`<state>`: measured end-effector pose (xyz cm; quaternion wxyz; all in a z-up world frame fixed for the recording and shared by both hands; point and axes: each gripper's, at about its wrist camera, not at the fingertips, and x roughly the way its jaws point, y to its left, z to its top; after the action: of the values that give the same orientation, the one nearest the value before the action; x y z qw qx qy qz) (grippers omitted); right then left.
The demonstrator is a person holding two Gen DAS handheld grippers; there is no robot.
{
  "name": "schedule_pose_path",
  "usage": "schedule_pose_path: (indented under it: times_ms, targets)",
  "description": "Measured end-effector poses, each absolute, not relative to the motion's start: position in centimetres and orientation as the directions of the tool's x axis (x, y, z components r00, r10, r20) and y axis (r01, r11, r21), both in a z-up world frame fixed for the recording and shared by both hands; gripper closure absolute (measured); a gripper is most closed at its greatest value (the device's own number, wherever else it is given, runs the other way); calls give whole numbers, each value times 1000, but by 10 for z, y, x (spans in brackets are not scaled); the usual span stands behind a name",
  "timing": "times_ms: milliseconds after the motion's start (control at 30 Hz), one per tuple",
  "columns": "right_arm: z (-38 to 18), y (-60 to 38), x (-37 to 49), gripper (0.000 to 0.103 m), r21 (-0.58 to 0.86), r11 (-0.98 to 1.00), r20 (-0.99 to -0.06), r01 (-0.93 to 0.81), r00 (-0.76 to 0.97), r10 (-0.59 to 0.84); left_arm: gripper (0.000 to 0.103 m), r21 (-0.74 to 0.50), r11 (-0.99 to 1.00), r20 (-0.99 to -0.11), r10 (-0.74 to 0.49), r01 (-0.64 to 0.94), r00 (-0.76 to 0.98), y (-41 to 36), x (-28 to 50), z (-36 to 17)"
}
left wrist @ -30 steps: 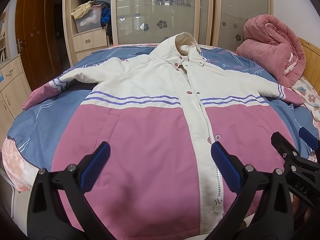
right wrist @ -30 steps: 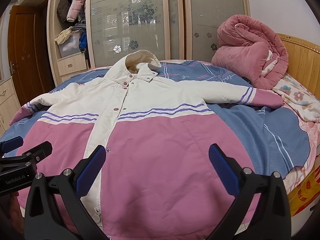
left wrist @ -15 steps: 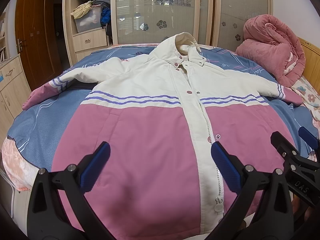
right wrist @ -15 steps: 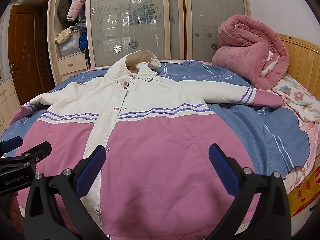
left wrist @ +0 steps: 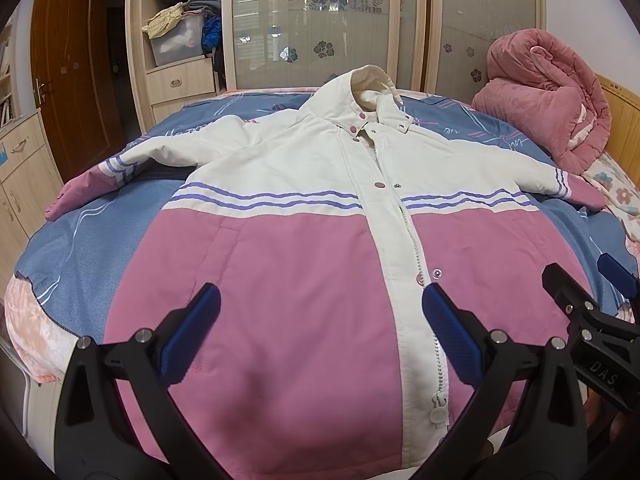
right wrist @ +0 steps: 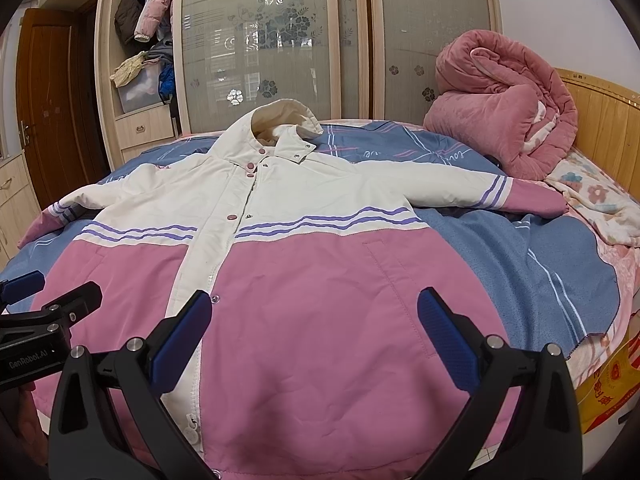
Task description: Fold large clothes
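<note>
A large pink and cream jacket [left wrist: 304, 264] [right wrist: 320, 304] lies flat and front up on the bed, sleeves spread to both sides, collar at the far end. My left gripper [left wrist: 320, 320] hovers open above the hem, left of the zipper, with nothing between its blue pads. My right gripper [right wrist: 314, 322] is open too, over the hem on the right half. Each gripper shows at the other view's edge: the right gripper [left wrist: 588, 300] and the left gripper [right wrist: 52, 300].
A blue striped bedsheet [left wrist: 92, 232] covers the bed. A rolled pink quilt [right wrist: 504, 108] sits at the far right by the wooden headboard [right wrist: 600, 120]. A wardrobe with glass sliding doors [left wrist: 320, 20] stands behind, and a wooden door [left wrist: 68, 80] at left.
</note>
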<state>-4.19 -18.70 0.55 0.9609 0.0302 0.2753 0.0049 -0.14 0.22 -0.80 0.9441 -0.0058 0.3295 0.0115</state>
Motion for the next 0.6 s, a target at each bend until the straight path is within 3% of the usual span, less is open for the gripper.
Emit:
schedule_pose_path:
  times_ms: [600]
  targets:
    - [5,-187,-42,1,57,998,-528,6,849,25,2,3,1000,-623,23,-27,782,3,-1,-8]
